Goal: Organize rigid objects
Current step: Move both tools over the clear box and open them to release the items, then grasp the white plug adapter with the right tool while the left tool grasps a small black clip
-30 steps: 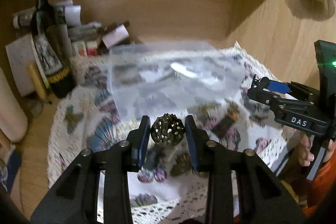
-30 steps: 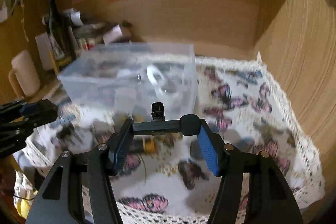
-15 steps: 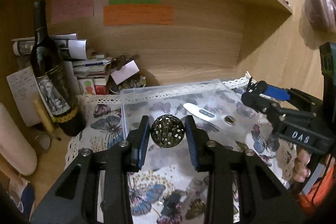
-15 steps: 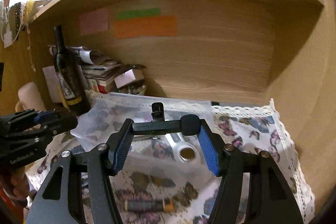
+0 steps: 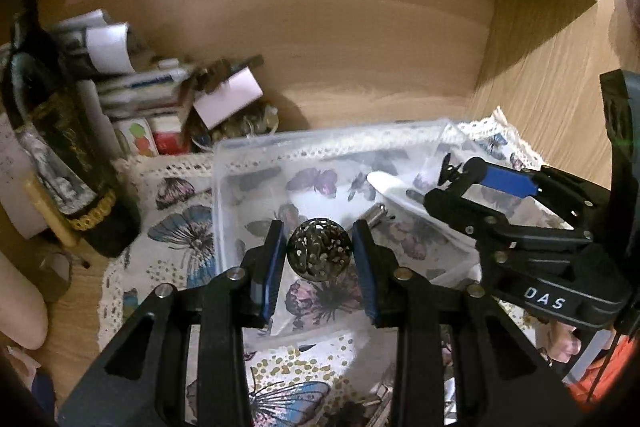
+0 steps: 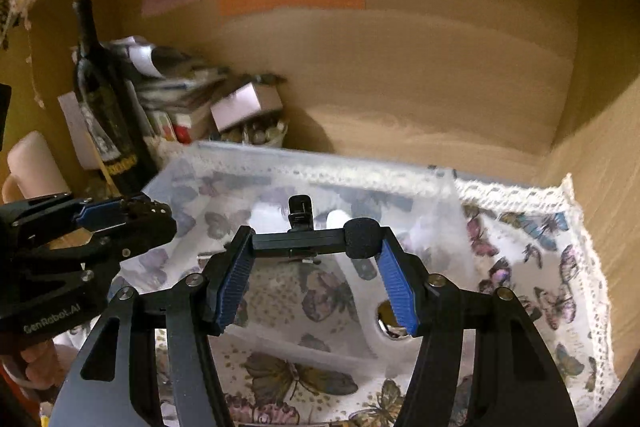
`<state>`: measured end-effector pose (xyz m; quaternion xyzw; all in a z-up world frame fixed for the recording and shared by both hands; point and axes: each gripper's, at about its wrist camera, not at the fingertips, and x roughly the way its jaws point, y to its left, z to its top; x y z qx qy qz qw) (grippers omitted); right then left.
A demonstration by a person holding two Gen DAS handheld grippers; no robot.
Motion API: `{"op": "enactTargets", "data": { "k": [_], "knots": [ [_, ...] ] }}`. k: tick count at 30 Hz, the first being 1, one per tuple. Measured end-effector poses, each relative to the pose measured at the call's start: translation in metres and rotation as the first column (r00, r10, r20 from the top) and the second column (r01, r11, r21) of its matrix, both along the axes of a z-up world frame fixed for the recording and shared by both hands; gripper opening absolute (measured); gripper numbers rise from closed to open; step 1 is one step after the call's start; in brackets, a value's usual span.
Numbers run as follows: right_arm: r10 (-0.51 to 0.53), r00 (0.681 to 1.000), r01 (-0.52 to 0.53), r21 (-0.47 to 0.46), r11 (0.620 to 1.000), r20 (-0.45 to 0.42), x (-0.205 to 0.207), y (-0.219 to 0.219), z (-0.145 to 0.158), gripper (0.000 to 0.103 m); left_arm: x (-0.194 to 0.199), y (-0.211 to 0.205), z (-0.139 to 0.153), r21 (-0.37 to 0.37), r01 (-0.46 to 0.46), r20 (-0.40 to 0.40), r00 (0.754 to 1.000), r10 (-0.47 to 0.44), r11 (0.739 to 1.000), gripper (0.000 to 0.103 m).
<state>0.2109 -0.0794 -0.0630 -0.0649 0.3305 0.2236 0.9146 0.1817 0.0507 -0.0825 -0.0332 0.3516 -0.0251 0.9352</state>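
Note:
My left gripper (image 5: pixel 319 254) is shut on a dark perforated metal ball (image 5: pixel 319 254) and holds it over the near part of a clear plastic box (image 5: pixel 320 141). My right gripper (image 6: pixel 316 267) is shut on a black bar-shaped microphone with a clip (image 6: pixel 316 242), held crosswise above the same clear box (image 6: pixel 312 155). In the box lie a white flat tool (image 5: pixel 386 183) and a small metal piece (image 5: pixel 374 215). The right gripper also shows in the left wrist view (image 5: pixel 472 187), and the left gripper shows in the right wrist view (image 6: pixel 132 217).
A dark wine bottle (image 5: pixel 60 147) stands at the left beside stacked papers and small boxes (image 5: pixel 160 95). A butterfly-print cloth with lace edge (image 6: pixel 540 267) covers the shelf floor. Wooden walls close in behind and on the right (image 6: pixel 600 147).
Both grippers have moved forward and down over the clear box, still holding the ball and the microphone. The box now lies directly beneath them.

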Motion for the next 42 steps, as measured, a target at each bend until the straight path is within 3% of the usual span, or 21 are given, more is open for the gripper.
{"op": "enactTargets", "data": {
  "k": [9,11,14,28,34,42],
  "knots": [
    [0.0,0.999,-0.002,-0.042,0.999,-0.045,0.008,0.007,-0.018,0.059,0.012,0.0,-0.015,-0.01,0.0,-0.061,0.998,-0.001,1.0,0.034],
    [-0.001,0.999,-0.002,-0.055,0.999,-0.041,0.007,0.009,-0.018,0.063,0.011,-0.001,-0.013,-0.005,0.0,-0.058,0.998,0.0,1.0,0.034],
    [0.002,1.0,-0.003,-0.052,0.999,-0.017,0.002,0.009,-0.013,0.072,0.008,0.0,-0.008,-0.011,-0.001,-0.046,0.999,0.0,1.0,0.035],
    [0.015,0.997,-0.015,0.007,1.0,0.08,-0.046,-0.008,0.023,0.072,-0.037,0.008,0.025,-0.014,-0.01,0.028,1.0,0.011,1.0,0.04],
    [0.023,0.998,-0.025,0.024,0.999,0.063,-0.068,-0.014,0.017,0.072,-0.057,0.012,0.013,-0.002,-0.015,-0.012,1.0,0.015,1.0,0.04],
    [0.062,0.997,-0.061,0.041,0.997,-0.036,-0.096,-0.013,-0.011,0.072,-0.087,0.006,-0.018,-0.024,0.028,-0.111,0.993,-0.031,0.999,0.04]
  ]
}}
